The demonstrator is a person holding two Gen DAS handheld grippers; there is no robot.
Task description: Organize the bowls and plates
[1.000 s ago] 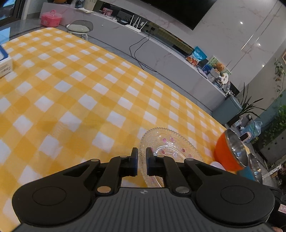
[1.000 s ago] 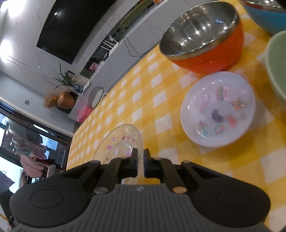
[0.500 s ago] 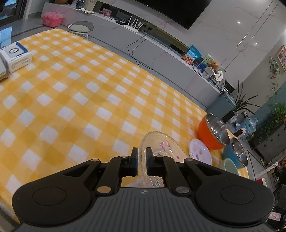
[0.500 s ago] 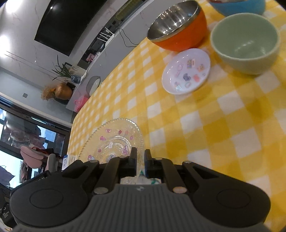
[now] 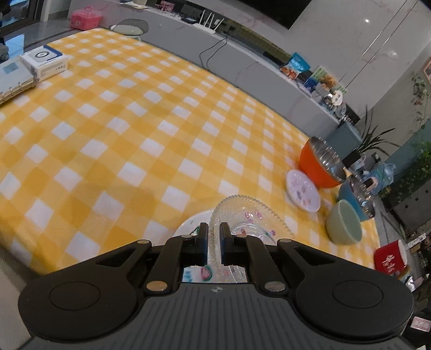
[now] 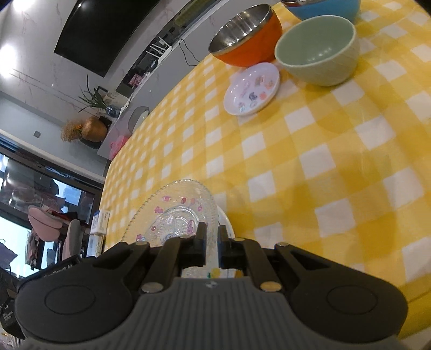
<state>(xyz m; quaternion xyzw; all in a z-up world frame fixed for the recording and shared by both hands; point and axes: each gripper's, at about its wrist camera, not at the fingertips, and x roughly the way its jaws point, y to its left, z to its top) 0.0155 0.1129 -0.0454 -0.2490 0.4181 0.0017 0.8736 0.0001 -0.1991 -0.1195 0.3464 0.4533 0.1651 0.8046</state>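
Both grippers hold one clear glass plate [image 5: 250, 218] with pink prints, each pinching its rim from opposite sides. My left gripper [image 5: 214, 228] is shut on its near rim. My right gripper [image 6: 212, 233] is shut on the plate's [image 6: 175, 210] other rim. A white plate [image 5: 191, 223] lies just beneath it, partly hidden, also seen in the right wrist view [image 6: 225, 218]. A small white printed plate [image 6: 252, 88], an orange steel-lined bowl [image 6: 247, 40], a green bowl [image 6: 317, 51] and a blue bowl [image 6: 323, 9] stand farther off.
The table has a yellow checked cloth [image 5: 121, 121]. White boxes [image 5: 44, 60] sit at its far left corner. A red container [image 5: 390, 258] stands beyond the right edge. A grey counter [image 5: 242, 62] with clutter runs behind the table.
Both grippers have carried the glass plate back toward the near table edge, away from the bowls. It now hangs over a white plate that was not in view before.
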